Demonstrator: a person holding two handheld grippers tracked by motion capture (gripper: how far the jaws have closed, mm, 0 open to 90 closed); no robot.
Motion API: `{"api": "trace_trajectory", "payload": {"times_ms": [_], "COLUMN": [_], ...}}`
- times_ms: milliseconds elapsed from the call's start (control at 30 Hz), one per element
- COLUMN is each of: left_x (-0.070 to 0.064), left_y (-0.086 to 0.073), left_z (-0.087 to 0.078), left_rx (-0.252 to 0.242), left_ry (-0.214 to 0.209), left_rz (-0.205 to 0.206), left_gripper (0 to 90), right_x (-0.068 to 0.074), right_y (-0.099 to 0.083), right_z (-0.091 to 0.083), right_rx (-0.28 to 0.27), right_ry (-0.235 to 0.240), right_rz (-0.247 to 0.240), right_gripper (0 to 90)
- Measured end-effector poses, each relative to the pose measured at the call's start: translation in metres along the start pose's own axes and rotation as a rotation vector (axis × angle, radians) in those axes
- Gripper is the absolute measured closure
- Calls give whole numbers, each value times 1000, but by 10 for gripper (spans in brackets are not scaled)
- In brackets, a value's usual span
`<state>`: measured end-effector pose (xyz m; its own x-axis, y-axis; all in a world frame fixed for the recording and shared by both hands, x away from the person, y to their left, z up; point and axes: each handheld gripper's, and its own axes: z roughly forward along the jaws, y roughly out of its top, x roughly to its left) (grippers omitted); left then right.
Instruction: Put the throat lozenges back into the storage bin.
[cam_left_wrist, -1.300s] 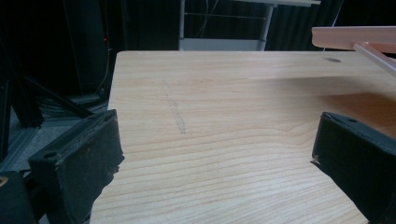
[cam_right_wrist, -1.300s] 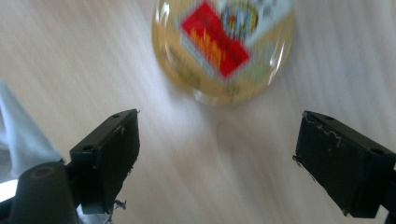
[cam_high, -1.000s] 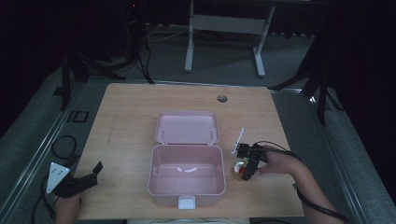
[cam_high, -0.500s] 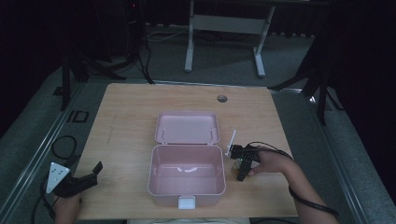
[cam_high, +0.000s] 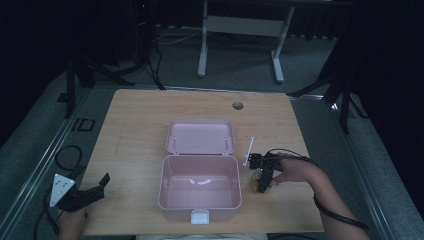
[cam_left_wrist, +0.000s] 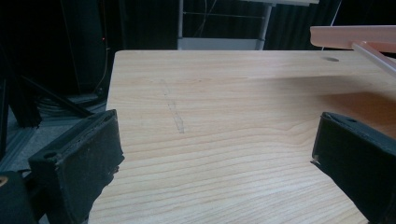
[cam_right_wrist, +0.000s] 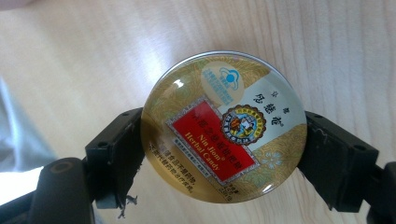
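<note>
Right claw (cam_right_wrist: 223, 154) clamped on round gold candy tin (cam_right_wrist: 223, 127) just right of open pink plastic box (cam_high: 199, 187), left claw (cam_left_wrist: 210, 158) jaws apart over bare light wooden tabletop (cam_high: 135, 130) near front-left corner

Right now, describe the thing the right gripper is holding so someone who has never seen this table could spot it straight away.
Start at the open pink box in the middle of the wooden table. Just off the box's right side, the right gripper is shut on a small round candy tin. It is gold with a red label reading Nin Jiom Herbal Candy, unlike the thin white stick lying nearby.
</note>
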<state>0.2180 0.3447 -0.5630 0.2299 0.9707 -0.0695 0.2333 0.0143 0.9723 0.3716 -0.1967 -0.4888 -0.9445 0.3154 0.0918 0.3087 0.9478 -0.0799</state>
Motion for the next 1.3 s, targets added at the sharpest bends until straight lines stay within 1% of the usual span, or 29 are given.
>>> {"api": "trace_trajectory", "payload": {"times_ms": [133, 233, 267, 367, 433, 533, 633, 733, 767, 867, 933, 1000, 1133, 1200, 1300], "left_x": [0, 0, 0, 0, 0, 0, 0, 0, 0, 0, 0, 0, 1, 1, 1], "left_y": [0, 0, 0, 0, 0, 0, 0, 0, 0, 0, 0, 0, 0, 0, 0], "left_z": [0, 0, 0, 0, 0, 0, 0, 0, 0, 0, 0, 0, 0, 0, 0], "left_rx": [0, 1, 1, 1, 1, 1, 1, 2, 2, 4, 3, 3, 3, 3, 3], "left_ry": [0, 0, 0, 0, 1, 0, -2, -1, -1, -3, -3, -2, 1, 1, -1], "left_rz": [-1, -2, -2, -1, -1, -2, -1, -2, -2, -5, -5, -6, -6, -7, -6], "left_gripper": [20, 20, 20, 20, 20, 20, 20, 20, 20, 20, 20, 20, 20, 20, 20], "right_x": [6, 12, 13, 16, 19, 25, 31, 33, 41, 49, 55, 60, 69, 73, 80], "right_y": [-3, -5, -5, -5, -4, -1, 2, 3, 9, 16, 22, 30, 45, 53, 66], "right_z": [-22, -44, -51, -71, -85, -107, -124, -127, -136, -142, -143, -144, -144, -144, -141], "right_rx": [2, -8, -17, -19, -20, -48, -74, -78, -91, -98, -101, -109, -123, -116, -114], "right_ry": [-4, -11, -19, -49, -63, -78, -90, -91, -92, -92, -92, -82, -87, -92, -82], "right_rz": [-28, -55, -59, -73, -76, -74, -73, -76, -102, -127, -148, -171, -218, -240, -269], "right_gripper": [199, 200, 200, 200, 200, 199, 200, 200, 200, 200, 200, 200, 200, 200, 200]}}
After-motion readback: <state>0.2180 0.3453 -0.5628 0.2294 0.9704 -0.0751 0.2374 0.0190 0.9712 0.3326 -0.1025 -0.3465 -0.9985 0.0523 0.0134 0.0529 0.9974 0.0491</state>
